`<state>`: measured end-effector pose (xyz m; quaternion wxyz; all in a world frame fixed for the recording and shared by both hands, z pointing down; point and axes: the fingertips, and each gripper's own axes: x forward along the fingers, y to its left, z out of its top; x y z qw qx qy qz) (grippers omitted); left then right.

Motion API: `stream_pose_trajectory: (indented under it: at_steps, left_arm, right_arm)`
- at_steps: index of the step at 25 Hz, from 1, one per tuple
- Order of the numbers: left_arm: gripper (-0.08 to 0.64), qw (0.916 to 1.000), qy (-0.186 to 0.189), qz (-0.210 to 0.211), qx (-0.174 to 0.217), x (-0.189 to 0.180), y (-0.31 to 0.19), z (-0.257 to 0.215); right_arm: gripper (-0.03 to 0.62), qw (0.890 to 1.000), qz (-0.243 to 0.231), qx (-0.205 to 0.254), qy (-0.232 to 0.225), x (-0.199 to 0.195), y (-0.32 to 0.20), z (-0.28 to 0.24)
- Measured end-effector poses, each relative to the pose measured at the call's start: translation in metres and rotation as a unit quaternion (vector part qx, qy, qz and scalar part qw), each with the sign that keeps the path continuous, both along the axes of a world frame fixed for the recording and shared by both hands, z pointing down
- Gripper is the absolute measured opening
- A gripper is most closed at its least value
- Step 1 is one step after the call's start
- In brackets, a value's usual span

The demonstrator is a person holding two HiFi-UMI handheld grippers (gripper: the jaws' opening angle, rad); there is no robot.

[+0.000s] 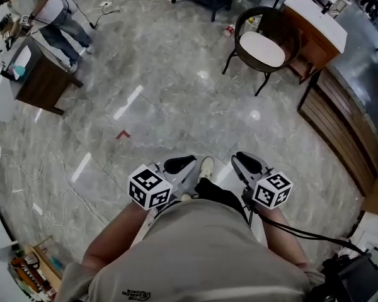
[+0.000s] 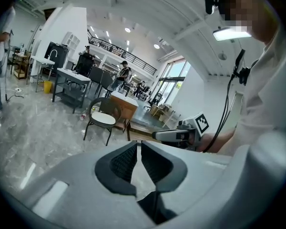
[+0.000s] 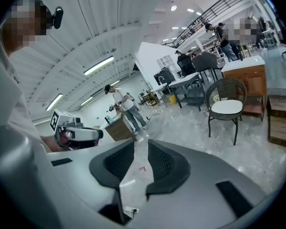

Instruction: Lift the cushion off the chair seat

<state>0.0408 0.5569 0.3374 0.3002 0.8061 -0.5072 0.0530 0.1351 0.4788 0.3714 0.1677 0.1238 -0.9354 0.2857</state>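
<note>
A dark wicker chair [image 1: 274, 27] stands far off at the upper right of the head view, with a white cushion [image 1: 261, 49] lying flat on its seat. Both grippers are held close to my body, well short of the chair. My left gripper [image 1: 179, 164] has its jaws together, with nothing in them. My right gripper [image 1: 247, 162] stands open with a clear gap and nothing in it. The left gripper view shows its shut jaws [image 2: 138, 144] pointing toward the chair [image 2: 97, 109] and cushion [image 2: 105, 119]. In the right gripper view, the cushion [image 3: 226, 107] lies beyond the open jaws [image 3: 141, 144].
A wooden cabinet [image 1: 315, 27] with a white top stands right behind the chair. Slatted wooden planks [image 1: 340, 128] run along the right. At the upper left a person [image 1: 44, 11] stands by a dark desk [image 1: 41, 74]. Cables [image 1: 50, 187] trail across the marble floor at left.
</note>
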Motion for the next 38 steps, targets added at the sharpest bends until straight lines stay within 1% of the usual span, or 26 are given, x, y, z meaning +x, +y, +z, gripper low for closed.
stream_pose_trajectory:
  at_steps: [5, 8, 12, 15, 20, 23, 26, 29, 32, 35, 38]
  left_arm:
    - [0.018, 0.9994, -0.029, 0.018, 0.006, 0.000, -0.087, -0.018]
    - [0.025, 0.9990, -0.037, 0.027, 0.003, 0.001, -0.131, -0.021]
    - [0.029, 0.9982, -0.032, 0.051, -0.009, 0.006, -0.169, -0.024]
    - [0.031, 0.9963, -0.039, 0.076, -0.011, 0.004, -0.199, -0.023]
    - [0.031, 0.9931, -0.034, 0.112, -0.009, -0.007, -0.247, -0.015]
    - [0.031, 0.9907, -0.024, 0.134, -0.005, -0.024, -0.279, -0.012]
    - [0.031, 0.9866, -0.015, 0.163, -0.004, -0.047, -0.315, -0.011]
    - [0.031, 0.9815, -0.010, 0.191, -0.002, -0.073, -0.357, -0.018]
    - [0.031, 0.9764, -0.012, 0.215, 0.005, -0.102, -0.387, -0.023]
    - [0.031, 0.9706, -0.016, 0.240, 0.004, -0.132, -0.412, -0.020]
    - [0.031, 0.9678, -0.016, 0.251, -0.005, -0.155, -0.436, -0.009]
  right_arm:
    - [0.091, 1.000, 0.003, -0.005, -0.019, -0.006, -0.080, -0.006]
    - [0.091, 1.000, 0.016, -0.009, -0.023, -0.003, -0.124, -0.002]
    - [0.091, 0.999, 0.039, -0.015, -0.029, -0.001, -0.157, -0.003]
    - [0.091, 0.998, 0.057, -0.018, -0.028, -0.001, -0.184, 0.004]
    - [0.094, 0.995, 0.092, -0.021, -0.023, -0.012, -0.223, 0.017]
    - [0.094, 0.993, 0.115, -0.023, -0.016, -0.026, -0.252, 0.023]
    - [0.094, 0.988, 0.148, -0.031, -0.010, -0.045, -0.286, 0.027]
    - [0.094, 0.982, 0.182, -0.047, -0.016, -0.067, -0.325, 0.027]
    - [0.094, 0.974, 0.214, -0.066, -0.028, -0.093, -0.362, 0.034]
    - [0.094, 0.965, 0.247, -0.076, -0.034, -0.117, -0.397, 0.045]
    - [0.094, 0.959, 0.268, -0.088, -0.036, -0.135, -0.431, 0.062]
